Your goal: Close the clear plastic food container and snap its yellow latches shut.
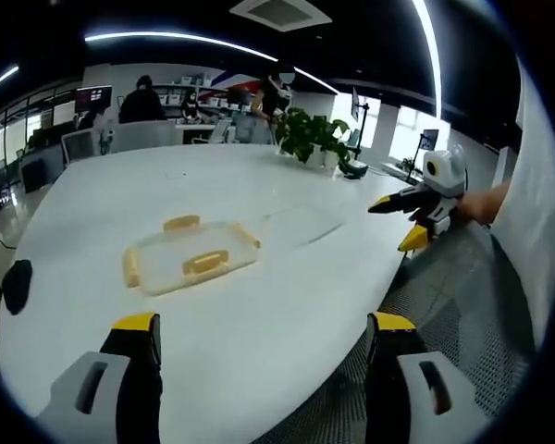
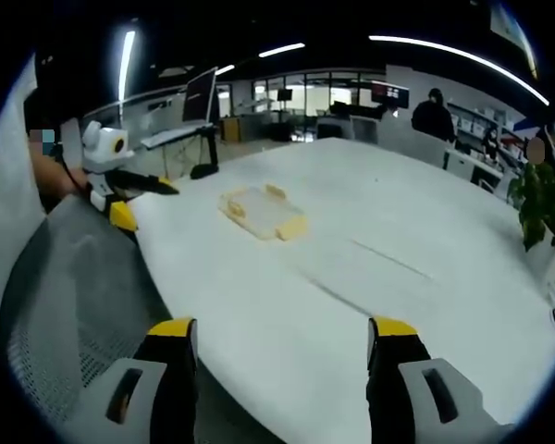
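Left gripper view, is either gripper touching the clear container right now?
No. The clear container lies alone on the white table, with the left gripper and the right gripper both apart from it.

Long ceiling light strips (image 1: 176, 39) arc brightly against a dark ceiling, and daylight comes through windows (image 1: 409, 125) at the far side. The white worktop (image 1: 102, 213) is evenly lit and slightly washed out, with only soft, faint shadows. Both views are mildly soft, and straight lines bend strongly toward the edges.
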Action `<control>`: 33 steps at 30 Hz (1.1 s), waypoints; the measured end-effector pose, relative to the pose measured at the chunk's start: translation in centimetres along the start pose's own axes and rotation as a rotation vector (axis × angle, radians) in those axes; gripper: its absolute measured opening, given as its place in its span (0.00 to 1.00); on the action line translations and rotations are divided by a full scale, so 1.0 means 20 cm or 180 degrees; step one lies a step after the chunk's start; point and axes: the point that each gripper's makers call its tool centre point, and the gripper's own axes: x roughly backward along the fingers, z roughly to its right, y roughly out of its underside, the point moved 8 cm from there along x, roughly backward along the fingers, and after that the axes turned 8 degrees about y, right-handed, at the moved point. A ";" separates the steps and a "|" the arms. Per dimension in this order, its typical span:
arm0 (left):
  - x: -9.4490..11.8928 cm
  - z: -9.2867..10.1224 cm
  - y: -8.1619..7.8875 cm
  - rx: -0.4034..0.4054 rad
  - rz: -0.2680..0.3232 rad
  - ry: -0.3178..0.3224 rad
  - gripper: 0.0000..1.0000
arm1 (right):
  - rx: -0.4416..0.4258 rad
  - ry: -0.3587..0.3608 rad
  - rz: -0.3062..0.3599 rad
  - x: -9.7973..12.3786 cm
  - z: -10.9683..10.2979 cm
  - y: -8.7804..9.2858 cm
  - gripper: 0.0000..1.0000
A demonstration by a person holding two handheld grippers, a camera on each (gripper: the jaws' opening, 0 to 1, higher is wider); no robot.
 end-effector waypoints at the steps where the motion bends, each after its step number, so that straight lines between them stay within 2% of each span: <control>1: 0.00 0.00 0.00 -0.0001 -0.0001 0.0000 0.92 | 0.0001 0.0001 -0.0002 0.00 0.00 0.00 0.75; 12: 0.00 0.00 0.00 0.0010 0.0013 -0.0016 0.92 | 0.0003 -0.0064 -0.0007 0.00 -0.01 0.00 0.75; 21: 0.00 0.00 -0.02 -0.0084 -0.0008 -0.0046 0.91 | 0.0096 -0.0220 -0.0014 -0.02 -0.02 -0.03 0.75; 26: 0.01 -0.02 -0.02 -0.0031 0.0005 -0.0078 0.90 | 0.0154 -0.0242 -0.0032 -0.03 -0.01 -0.06 0.71; 29: 0.02 -0.01 -0.03 -0.0030 0.0036 -0.0067 0.88 | 0.0220 -0.0294 -0.0121 -0.05 -0.01 -0.05 0.66; 33: 0.01 0.00 -0.03 -0.0102 -0.0008 -0.0027 0.85 | 0.0327 -0.0309 -0.0112 -0.06 -0.01 -0.08 0.67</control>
